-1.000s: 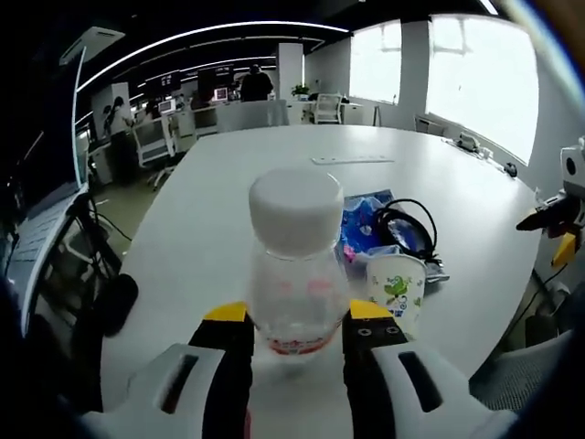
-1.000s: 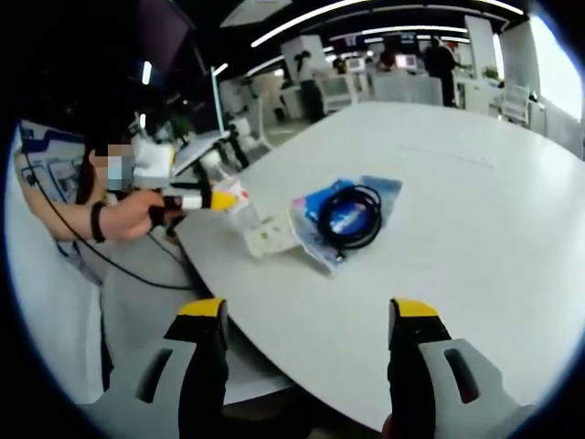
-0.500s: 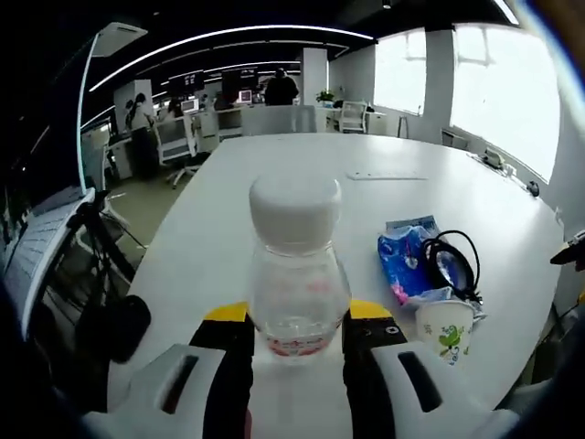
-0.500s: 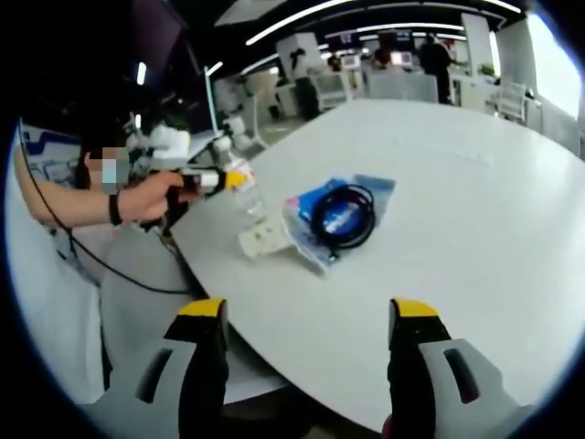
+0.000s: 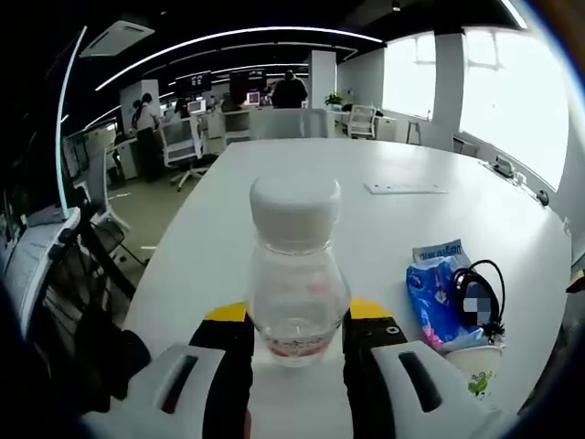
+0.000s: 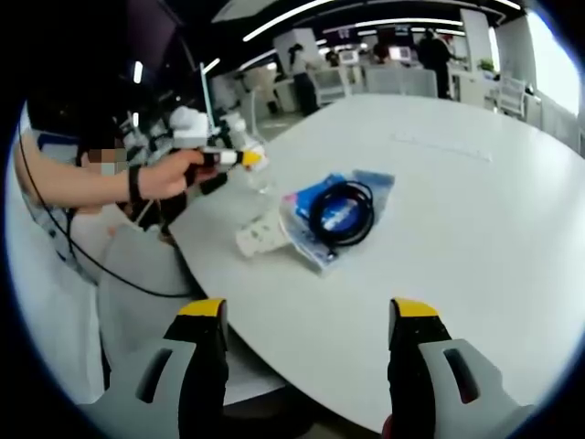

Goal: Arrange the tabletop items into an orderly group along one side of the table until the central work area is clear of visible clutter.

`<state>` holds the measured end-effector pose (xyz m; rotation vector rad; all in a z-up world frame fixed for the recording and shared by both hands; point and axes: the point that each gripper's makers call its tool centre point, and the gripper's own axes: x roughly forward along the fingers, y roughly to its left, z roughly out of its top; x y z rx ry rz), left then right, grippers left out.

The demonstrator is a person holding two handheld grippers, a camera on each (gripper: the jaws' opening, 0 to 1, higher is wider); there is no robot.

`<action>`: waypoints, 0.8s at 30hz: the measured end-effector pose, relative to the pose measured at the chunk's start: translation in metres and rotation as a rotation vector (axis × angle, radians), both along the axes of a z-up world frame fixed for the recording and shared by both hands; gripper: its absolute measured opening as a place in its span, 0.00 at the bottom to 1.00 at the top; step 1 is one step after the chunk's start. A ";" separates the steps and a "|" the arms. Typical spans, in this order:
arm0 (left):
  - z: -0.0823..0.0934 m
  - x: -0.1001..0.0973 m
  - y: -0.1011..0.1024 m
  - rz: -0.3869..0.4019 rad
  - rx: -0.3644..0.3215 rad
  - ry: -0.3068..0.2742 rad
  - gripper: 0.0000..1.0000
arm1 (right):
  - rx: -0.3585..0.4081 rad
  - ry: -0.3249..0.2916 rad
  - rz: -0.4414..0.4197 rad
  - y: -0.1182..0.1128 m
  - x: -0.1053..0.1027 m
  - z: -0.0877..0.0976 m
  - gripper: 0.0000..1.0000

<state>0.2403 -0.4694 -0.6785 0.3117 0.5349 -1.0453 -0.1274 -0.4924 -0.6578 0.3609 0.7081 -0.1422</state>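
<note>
While the left gripper (image 5: 297,334) clamps a clear white-capped plastic bottle (image 5: 295,270), little liquid shows inside. Right gripper (image 6: 311,320) jaws stand apart off the white desk (image 6: 475,229) edge; a paper cup (image 6: 258,236) lies near the edge.

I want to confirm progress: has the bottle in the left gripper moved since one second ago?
Yes. In the right gripper view, the bottle has moved farther along the table edge, away from the paper cup, which stays beside the blue packet.

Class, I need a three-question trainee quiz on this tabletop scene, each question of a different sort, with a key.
1. True or false: the left hand-held gripper holds a bottle.
2. What lies on the blue packet? A) cable B) spoon C) book
3. Fill in: the right hand-held gripper is ____.

Key: 1 true; 2 A, the cable; 3 open, with nothing between its jaws.
</note>
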 end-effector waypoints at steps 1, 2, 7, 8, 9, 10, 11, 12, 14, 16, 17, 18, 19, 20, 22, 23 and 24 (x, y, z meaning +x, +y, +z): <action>0.000 0.001 -0.001 -0.001 0.000 -0.001 0.37 | 0.001 0.002 -0.001 0.000 0.000 0.000 0.70; 0.000 0.003 -0.003 -0.002 -0.002 -0.001 0.37 | 0.003 0.003 -0.002 0.000 0.000 -0.001 0.70; 0.000 0.011 -0.012 -0.009 -0.005 -0.006 0.37 | 0.007 0.016 -0.007 -0.002 -0.003 -0.004 0.70; 0.001 0.011 -0.013 -0.009 -0.005 -0.007 0.37 | 0.006 0.017 -0.008 -0.003 -0.003 -0.004 0.70; 0.000 0.013 -0.015 -0.008 -0.006 -0.008 0.37 | 0.006 0.018 -0.010 -0.003 -0.004 -0.004 0.70; 0.000 0.015 -0.017 -0.008 -0.006 -0.008 0.37 | 0.008 0.017 -0.014 -0.004 -0.004 -0.004 0.70; 0.000 0.016 -0.018 -0.007 -0.005 -0.009 0.37 | 0.008 0.016 -0.015 -0.004 -0.003 -0.004 0.70; 0.000 0.017 -0.018 -0.006 -0.005 -0.010 0.37 | 0.008 0.016 -0.015 -0.004 -0.003 -0.004 0.70; 0.000 0.019 -0.020 -0.002 -0.008 -0.007 0.37 | 0.007 0.018 -0.013 -0.004 -0.002 -0.004 0.70; 0.000 0.020 -0.020 0.004 -0.008 -0.004 0.37 | 0.007 0.018 -0.012 -0.004 -0.002 -0.005 0.70; 0.000 0.021 -0.021 0.005 -0.009 -0.005 0.37 | 0.008 0.018 -0.012 -0.004 -0.002 -0.005 0.70; 0.000 0.021 -0.021 0.005 -0.008 -0.005 0.37 | 0.008 0.018 -0.013 -0.005 -0.002 -0.005 0.70; 0.000 0.021 -0.021 0.006 -0.009 -0.004 0.38 | 0.009 0.016 -0.014 -0.005 -0.001 -0.005 0.70; 0.000 0.021 -0.022 0.006 -0.009 -0.003 0.38 | 0.009 0.016 -0.014 -0.004 -0.001 -0.005 0.70; 0.000 0.022 -0.022 0.005 -0.009 -0.003 0.38 | 0.009 0.018 -0.010 -0.003 -0.001 -0.005 0.70; 0.000 0.022 -0.023 0.004 -0.009 -0.003 0.38 | 0.009 0.019 -0.010 -0.002 -0.001 -0.005 0.70; -0.001 0.022 -0.023 0.001 -0.009 -0.003 0.38 | 0.009 0.019 -0.010 -0.002 -0.002 -0.005 0.70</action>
